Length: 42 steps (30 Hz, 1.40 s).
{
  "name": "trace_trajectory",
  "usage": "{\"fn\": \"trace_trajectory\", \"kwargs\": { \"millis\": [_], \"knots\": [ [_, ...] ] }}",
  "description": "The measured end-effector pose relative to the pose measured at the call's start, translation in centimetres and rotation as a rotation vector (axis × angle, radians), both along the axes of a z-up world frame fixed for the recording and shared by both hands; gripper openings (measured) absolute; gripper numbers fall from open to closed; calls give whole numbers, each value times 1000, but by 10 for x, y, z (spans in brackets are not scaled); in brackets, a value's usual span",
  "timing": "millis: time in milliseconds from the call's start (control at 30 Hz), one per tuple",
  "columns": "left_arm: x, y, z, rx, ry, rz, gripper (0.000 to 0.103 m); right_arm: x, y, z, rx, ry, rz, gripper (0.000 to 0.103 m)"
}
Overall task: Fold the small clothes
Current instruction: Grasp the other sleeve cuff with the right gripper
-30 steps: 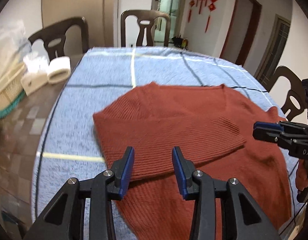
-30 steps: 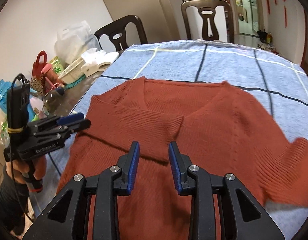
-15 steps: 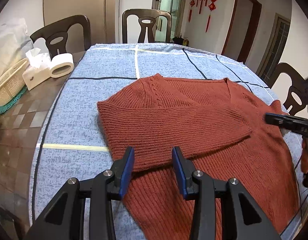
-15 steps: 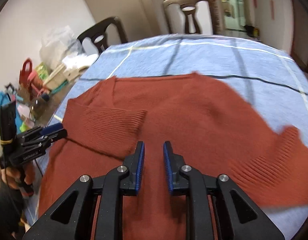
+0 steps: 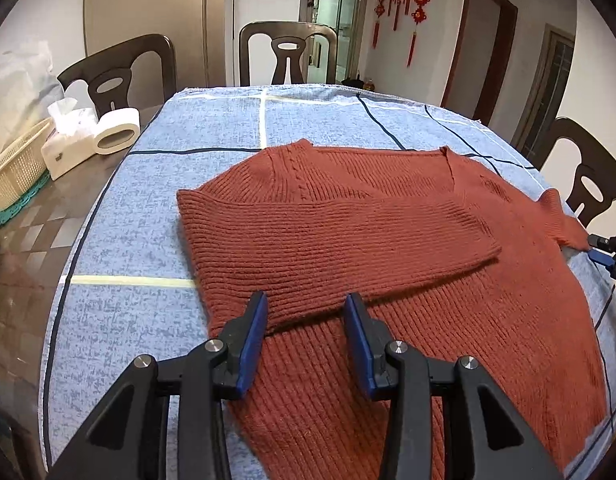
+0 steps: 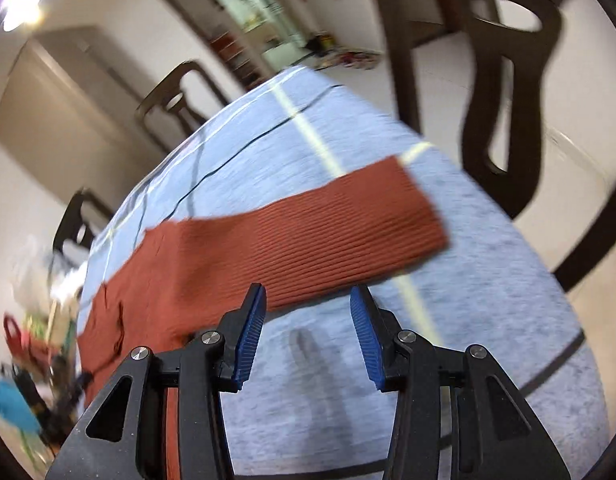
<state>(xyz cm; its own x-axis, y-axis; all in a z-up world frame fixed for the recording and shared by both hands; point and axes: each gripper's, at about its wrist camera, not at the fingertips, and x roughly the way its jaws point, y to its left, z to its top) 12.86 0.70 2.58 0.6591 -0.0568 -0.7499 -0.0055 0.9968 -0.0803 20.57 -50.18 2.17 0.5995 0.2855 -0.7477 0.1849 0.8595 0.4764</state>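
We are holding both tongs, left gripper and right gripper, wide and empty. The rust-red ribbed knit sweater is lying across the blue checked tablecloth, one sleeve reaching its right edge. Grabbing carelessly could be dragging it off.

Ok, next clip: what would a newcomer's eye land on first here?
The rust-red knit sweater spread across the blue checked tablecloth, one sleeve folded over its chest. In the right wrist view the other sleeve lies stretched out flat, just ahead of the open right tongs. The left tongs hang open over the sweater's near part.
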Motion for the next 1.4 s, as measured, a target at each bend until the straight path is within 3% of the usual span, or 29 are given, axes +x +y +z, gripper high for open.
{"fn": "trace_trajectory", "kwargs": {
  "millis": [267,300,400,533,800,933,1100,1167,1233,1300,1400],
  "knots": [
    [3,-6,-3,18,12,-11,50,11,-20,-4,93,-57,-107,43],
    [3,-7,-4,28,14,-13,51,12,-23,-4,91,-61,-113,41],
    [3,-14,-5,66,21,-26,56,17,-18,-5,69,-41,-112,19],
    [4,-18,-6,89,25,-33,59,11,0,12,40,-80,-57,11],
    [4,-18,-6,87,25,-33,60,19,96,73,49,-230,216,10],
    [4,-18,-6,90,25,-33,60,29,163,75,80,-241,386,10],
    [4,-18,-6,90,25,-33,60,21,229,51,66,-195,603,11],
    [3,-18,-6,89,24,-33,60,15,227,51,31,-224,605,14],
    [3,-19,-6,92,25,-33,60,7,210,49,-62,-261,557,33],
    [3,-18,-6,94,25,-33,60,3,192,47,-174,-277,481,42],
    [4,-18,-6,94,26,-34,60,0,169,46,-312,-278,393,42]
  ]
}}
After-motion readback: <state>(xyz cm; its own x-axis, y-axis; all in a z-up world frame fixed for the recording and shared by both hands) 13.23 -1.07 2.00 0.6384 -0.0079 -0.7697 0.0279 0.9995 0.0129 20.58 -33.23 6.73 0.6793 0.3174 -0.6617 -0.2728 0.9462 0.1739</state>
